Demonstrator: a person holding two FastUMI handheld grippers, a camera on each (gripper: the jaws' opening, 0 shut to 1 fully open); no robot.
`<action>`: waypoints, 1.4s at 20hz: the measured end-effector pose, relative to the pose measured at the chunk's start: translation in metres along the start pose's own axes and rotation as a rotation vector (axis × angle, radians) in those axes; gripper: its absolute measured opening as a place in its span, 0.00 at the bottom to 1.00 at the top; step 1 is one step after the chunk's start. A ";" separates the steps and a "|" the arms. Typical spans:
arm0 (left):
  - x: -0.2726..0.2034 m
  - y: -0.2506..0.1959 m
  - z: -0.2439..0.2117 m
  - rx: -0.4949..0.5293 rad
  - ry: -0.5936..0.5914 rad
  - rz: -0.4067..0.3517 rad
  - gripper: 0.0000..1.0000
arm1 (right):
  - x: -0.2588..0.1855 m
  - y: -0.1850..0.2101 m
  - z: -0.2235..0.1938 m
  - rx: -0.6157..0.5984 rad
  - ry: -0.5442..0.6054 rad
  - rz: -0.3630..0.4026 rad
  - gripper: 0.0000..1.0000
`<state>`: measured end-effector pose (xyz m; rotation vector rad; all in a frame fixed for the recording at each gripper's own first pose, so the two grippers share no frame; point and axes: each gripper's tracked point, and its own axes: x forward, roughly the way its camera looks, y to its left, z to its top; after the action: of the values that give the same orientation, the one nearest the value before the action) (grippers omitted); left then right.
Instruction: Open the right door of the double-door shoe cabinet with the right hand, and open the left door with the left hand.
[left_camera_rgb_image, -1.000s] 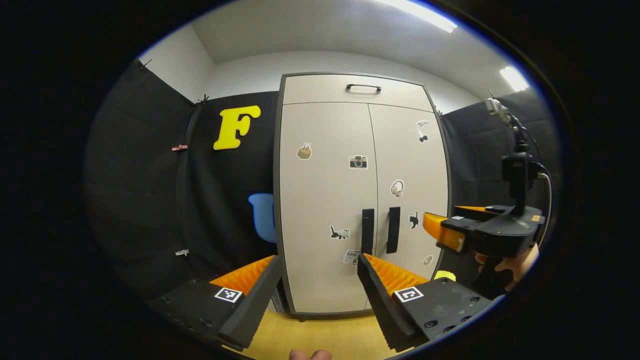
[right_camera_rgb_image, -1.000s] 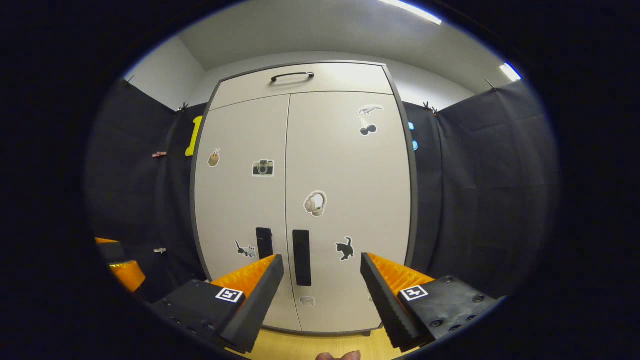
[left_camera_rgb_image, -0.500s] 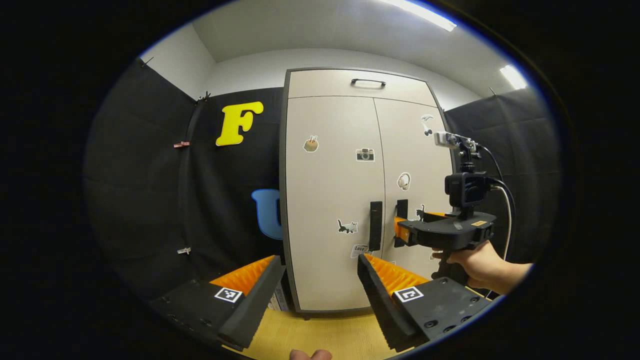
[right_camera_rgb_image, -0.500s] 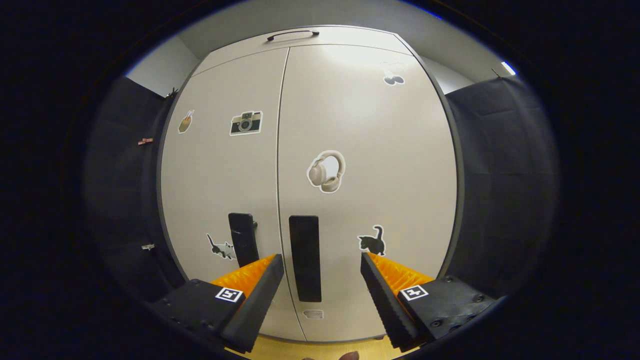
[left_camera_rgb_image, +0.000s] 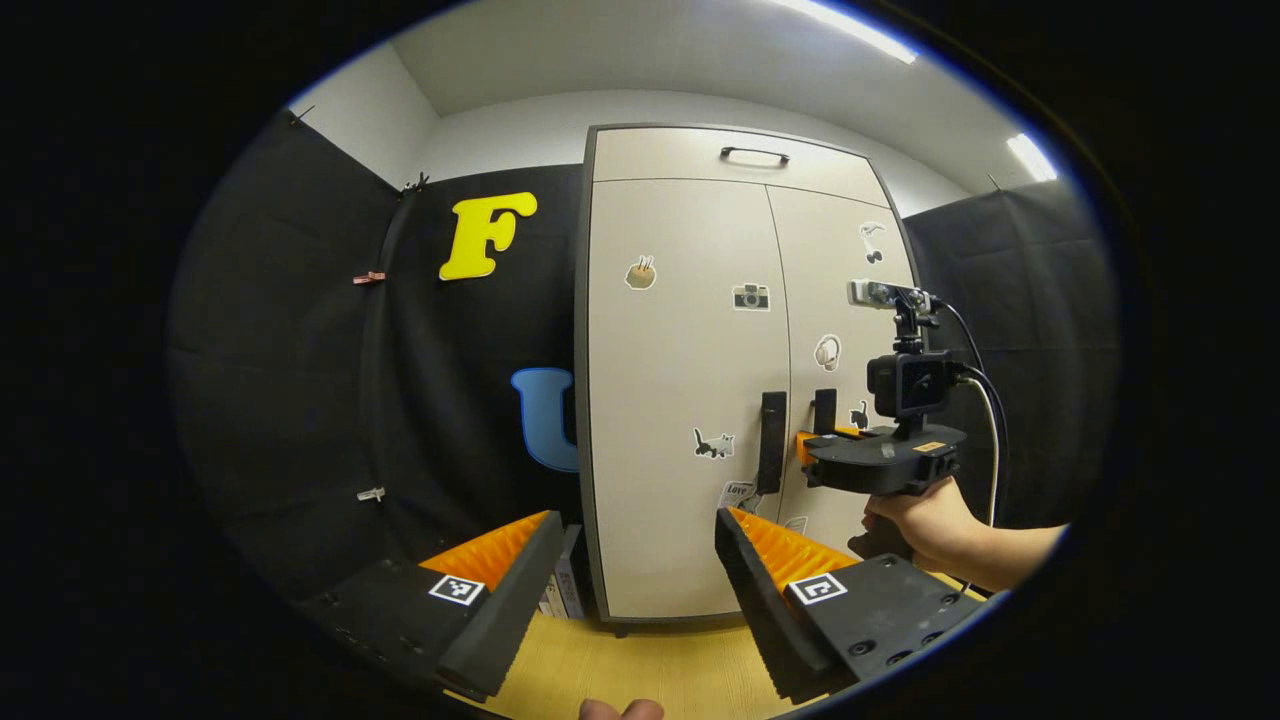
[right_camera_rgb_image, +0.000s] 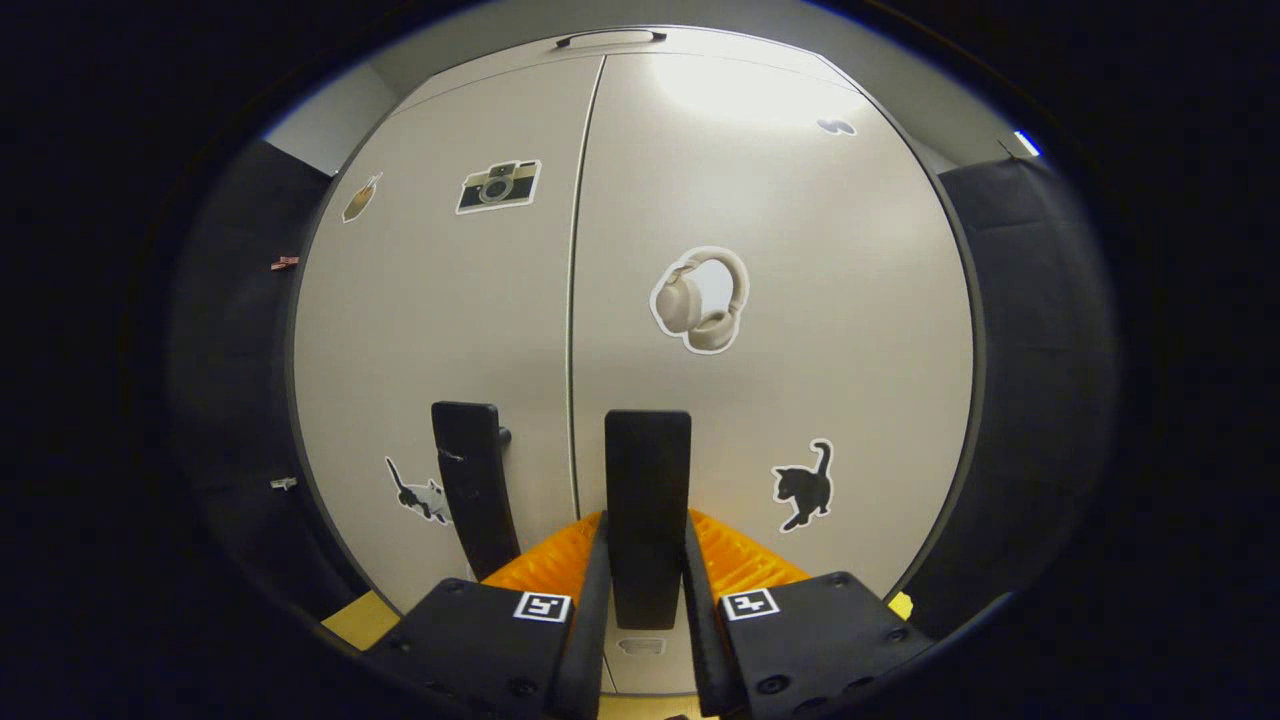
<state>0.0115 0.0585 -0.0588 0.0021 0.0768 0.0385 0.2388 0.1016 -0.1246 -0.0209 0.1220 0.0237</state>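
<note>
- Right gripper (right_camera_rgb_image: 645, 590) is closed on the black vertical bar handle (right_camera_rgb_image: 647, 500) of the beige right door (right_camera_rgb_image: 800, 330); stiff, hinged, probably light.
- Left gripper (left_camera_rgb_image: 635, 560) is held wide open, well short of the black left handle (left_camera_rgb_image: 771, 440) on the left door (left_camera_rgb_image: 680, 380).
- Both doors are shut.
- Stickers are seen; no writing can be read reliably.

Two handheld grippers with black bodies, screws and square markers.

Left gripper (left_camera_rgb_image: 630, 570): black finger blocks with ribbed inner faces, a black-and-white square marker on each, small screws at the lower right. Right gripper (left_camera_rgb_image: 815, 450) at right of the left gripper view: black flat body, boxy black camera on a post, pale device above, black cable looping down, bare hand (left_camera_rgb_image: 915, 520), no sleeve. Right gripper view: same markers, round screws.
</note>
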 end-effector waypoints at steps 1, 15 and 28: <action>0.000 0.002 -0.001 -0.002 0.001 0.002 0.95 | 0.002 0.000 0.002 -0.019 -0.006 -0.004 0.42; -0.019 0.006 0.001 -0.017 0.003 0.041 0.95 | -0.005 -0.004 0.002 0.023 0.011 -0.024 0.13; -0.030 -0.025 0.003 -0.016 0.009 0.046 0.95 | -0.040 -0.021 0.009 0.061 -0.009 0.117 0.12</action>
<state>-0.0172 0.0321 -0.0539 -0.0119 0.0859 0.0851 0.2012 0.0797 -0.1104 0.0469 0.1152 0.1373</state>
